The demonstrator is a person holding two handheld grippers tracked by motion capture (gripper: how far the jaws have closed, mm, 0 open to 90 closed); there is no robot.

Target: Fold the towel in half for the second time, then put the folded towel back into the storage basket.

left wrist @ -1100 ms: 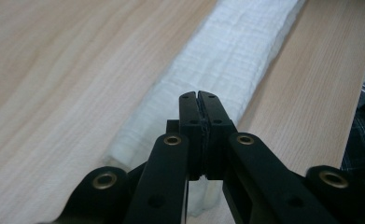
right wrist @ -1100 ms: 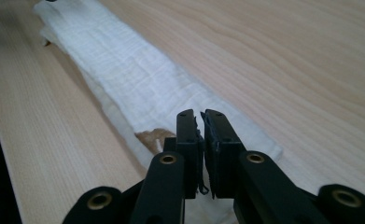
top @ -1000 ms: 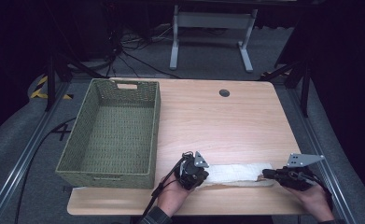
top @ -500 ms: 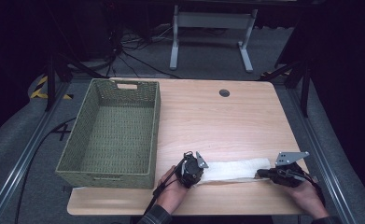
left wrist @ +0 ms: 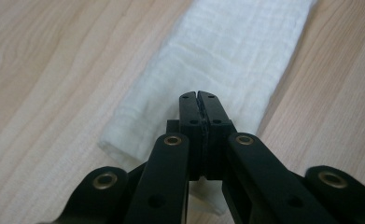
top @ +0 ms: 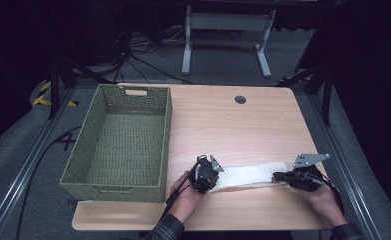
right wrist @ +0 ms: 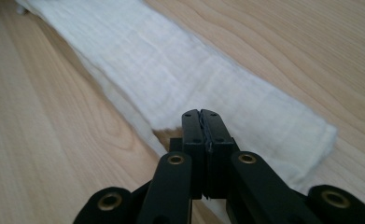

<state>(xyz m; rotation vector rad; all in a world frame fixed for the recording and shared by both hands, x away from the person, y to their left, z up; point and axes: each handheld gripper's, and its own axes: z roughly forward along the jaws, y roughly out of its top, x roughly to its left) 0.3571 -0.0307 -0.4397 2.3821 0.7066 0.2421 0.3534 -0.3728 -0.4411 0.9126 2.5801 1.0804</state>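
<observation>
A long folded white cloth (top: pixel 248 176) lies flat near the front edge of the wooden table (top: pixel 233 125). My left gripper (top: pixel 216 180) sits at the cloth's left end with its jaws shut. In the left gripper view the closed tips (left wrist: pixel 199 95) rest over the cloth (left wrist: pixel 227 60), whose near end runs under the jaws. My right gripper (top: pixel 276 176) is at the cloth's right end, also shut. Its tips (right wrist: pixel 201 114) lie over the near edge of the cloth (right wrist: pixel 171 70). I see no cloth pinched between either pair of jaws.
A green woven basket (top: pixel 168 135) with nothing in it stands on the left half of the table, close to my left hand. A round cable hole (top: pixel 240 99) is near the table's far edge. Bare wood lies beyond the cloth.
My right gripper has slid left along the table onto the cloth's right end. The left gripper and the cloth have stayed put.
</observation>
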